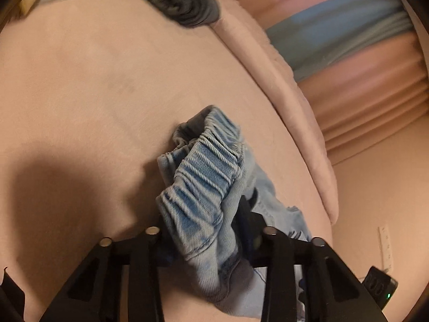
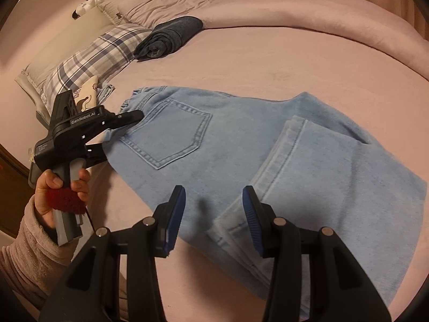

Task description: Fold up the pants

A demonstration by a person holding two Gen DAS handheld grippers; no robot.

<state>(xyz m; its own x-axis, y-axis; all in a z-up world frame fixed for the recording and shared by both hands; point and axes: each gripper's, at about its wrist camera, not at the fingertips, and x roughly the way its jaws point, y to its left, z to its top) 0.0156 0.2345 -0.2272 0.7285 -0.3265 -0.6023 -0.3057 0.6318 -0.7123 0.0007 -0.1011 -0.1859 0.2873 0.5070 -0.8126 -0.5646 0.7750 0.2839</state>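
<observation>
Denim filled the lower centre of the left wrist view: the elastic waistband of the pants [image 1: 203, 171] was bunched and clamped between the fingers of the left gripper [image 1: 211, 228], which was closed on the fabric. The gathered cloth covered the fingertips, so their pads could not be made out. Beyond the waistband lay the pink bedsheet [image 1: 93, 80], with a dark folded garment [image 1: 177, 0] near the far edge and a rolled pink duvet [image 1: 289, 94] along the right side. Open sheet extended to the left and ahead of the gripper. A curtain with a blue band [image 1: 343, 26] stood behind the duvet, blurred. The rest of the pants was cut off below the frame.

In the right wrist view, the pants [image 2: 241, 147] lay flat on the bedsheet [image 2: 268, 59], back pocket facing up, with one leg folded back over the other. The right gripper [image 2: 214, 214] hovered above the lower leg section with its jaws apart and nothing between them. The left gripper [image 2: 120, 120] gripped the waistband at the left end of the pants, held by the left hand [image 2: 59, 190]. A plaid pillow [image 2: 88, 61] and the dark folded garment [image 2: 169, 37] lay beyond the waistband, apart from the pants. The duvet [image 2: 295, 10] bordered the far side. Free sheet remained between the pants and these items. The lower hem was partly hidden behind the right gripper.
</observation>
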